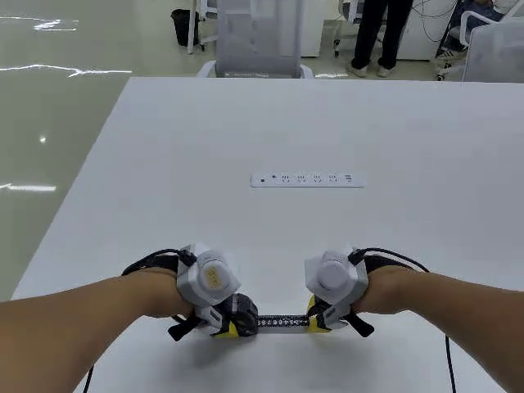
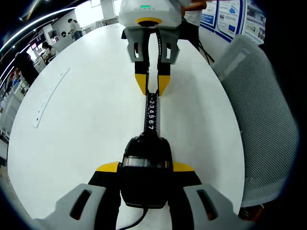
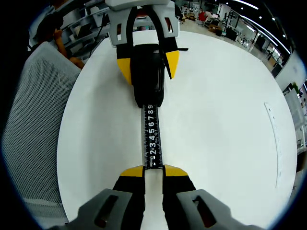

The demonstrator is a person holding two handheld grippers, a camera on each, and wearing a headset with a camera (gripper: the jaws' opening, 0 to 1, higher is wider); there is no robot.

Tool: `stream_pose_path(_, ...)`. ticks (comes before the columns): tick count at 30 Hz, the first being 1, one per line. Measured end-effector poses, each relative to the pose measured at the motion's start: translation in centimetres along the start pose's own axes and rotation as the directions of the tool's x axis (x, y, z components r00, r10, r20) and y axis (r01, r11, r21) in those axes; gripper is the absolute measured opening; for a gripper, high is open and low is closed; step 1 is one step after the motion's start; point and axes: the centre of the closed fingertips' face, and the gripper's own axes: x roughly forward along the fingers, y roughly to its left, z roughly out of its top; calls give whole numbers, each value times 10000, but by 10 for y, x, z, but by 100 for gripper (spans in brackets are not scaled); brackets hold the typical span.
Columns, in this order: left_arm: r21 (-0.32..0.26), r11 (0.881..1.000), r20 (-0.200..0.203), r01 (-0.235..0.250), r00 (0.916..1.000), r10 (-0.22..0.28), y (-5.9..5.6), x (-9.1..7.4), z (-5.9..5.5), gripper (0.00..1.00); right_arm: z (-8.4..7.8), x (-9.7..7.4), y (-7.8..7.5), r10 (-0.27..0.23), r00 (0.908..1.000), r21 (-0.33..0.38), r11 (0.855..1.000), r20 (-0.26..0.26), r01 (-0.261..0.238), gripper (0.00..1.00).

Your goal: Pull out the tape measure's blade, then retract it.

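- White surface point(image 1: 246, 131); left gripper point(image 2: 146, 167) jaws clamp the tape case point(image 3: 148, 72).
- Short blade point(image 3: 152, 134) pinched between right gripper point(image 3: 153, 171) jaws, near the case.
- Risk: thin blade slips out and whips back.

Office/lab, desk point(image 1: 246, 123), pwr strip point(image 1: 307, 179), mesh chair point(image 2: 259, 120)

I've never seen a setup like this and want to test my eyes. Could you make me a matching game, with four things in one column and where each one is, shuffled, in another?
Things
1. tape measure case
2. blade
3. power strip
4. mesh chair

Places
A. lying alone farther out on the table
B. clamped in the left gripper
C. off the table, beside its edge
D. stretched from the case to the right gripper

Pairs: 1-B, 2-D, 3-A, 4-C
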Motion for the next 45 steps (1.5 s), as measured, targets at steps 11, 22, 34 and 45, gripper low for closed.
stream_pose_path(11,-10,10000,9,15,10000,-15,0,0,0,33,-5,-2,0,11,10000,59,10000,-62,-11,11)
stream_pose_path(22,-21,10000,33,15,10000,-15,0,1,1,33,-13,-4,-1,34,9999,21,10000,-138,-34,11)
stream_pose_path(34,-26,10000,44,12,10000,-12,0,1,1,33,-22,-7,-2,13,9996,81,10000,-291,-10,11)
stream_pose_path(45,-58,10000,60,4,10000,-4,1,1,1,33,-27,-10,-3,47,9993,90,10000,-358,-44,11)
